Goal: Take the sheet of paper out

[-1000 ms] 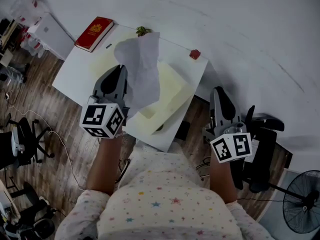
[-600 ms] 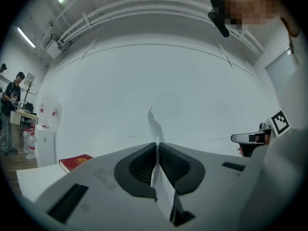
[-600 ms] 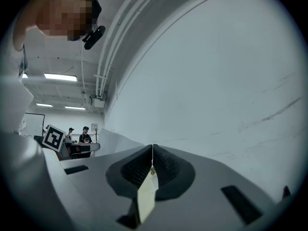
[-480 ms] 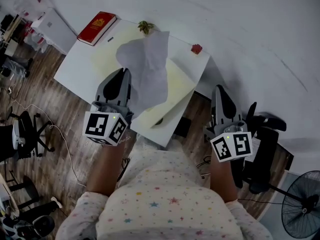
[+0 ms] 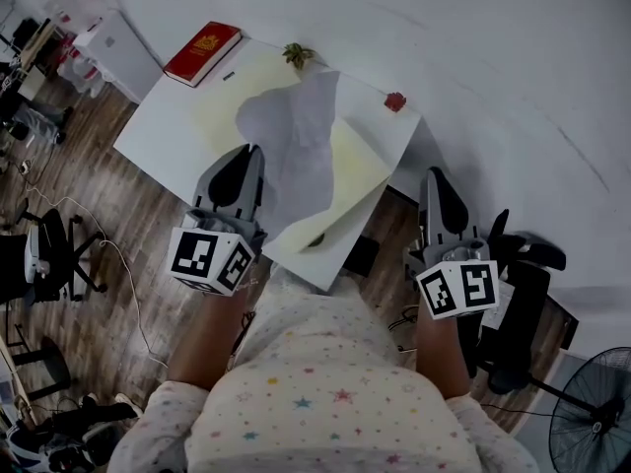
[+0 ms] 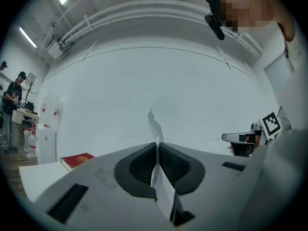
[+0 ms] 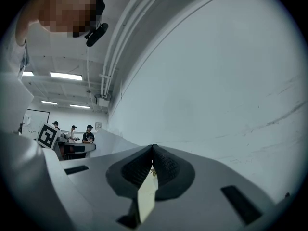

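Observation:
My left gripper (image 5: 251, 154) is shut on the lower left edge of a pale grey sheet of paper (image 5: 301, 146). The sheet hangs curled in the air above a pale yellow folder (image 5: 361, 162), which lies open on the white table (image 5: 158, 136). In the left gripper view the sheet (image 6: 154, 123) stands edge-on, pinched between the dark pads of that gripper (image 6: 157, 147). My right gripper (image 5: 435, 177) hovers off the table's right edge, shut with nothing in it. In the right gripper view the jaws (image 7: 153, 149) meet, and a strip of the yellow folder shows below them.
A red book (image 5: 203, 51) lies at the table's far left corner, and shows again in the left gripper view (image 6: 77, 160). A small plant (image 5: 296, 55) and a small red thing (image 5: 395, 101) sit along the far edge. Office chairs (image 5: 44, 259) (image 5: 518, 289) and a fan (image 5: 592, 422) stand on the wooden floor.
The left gripper keeps hold of the sheet and has drifted slightly right and nearer to me. The right gripper has stayed where it was.

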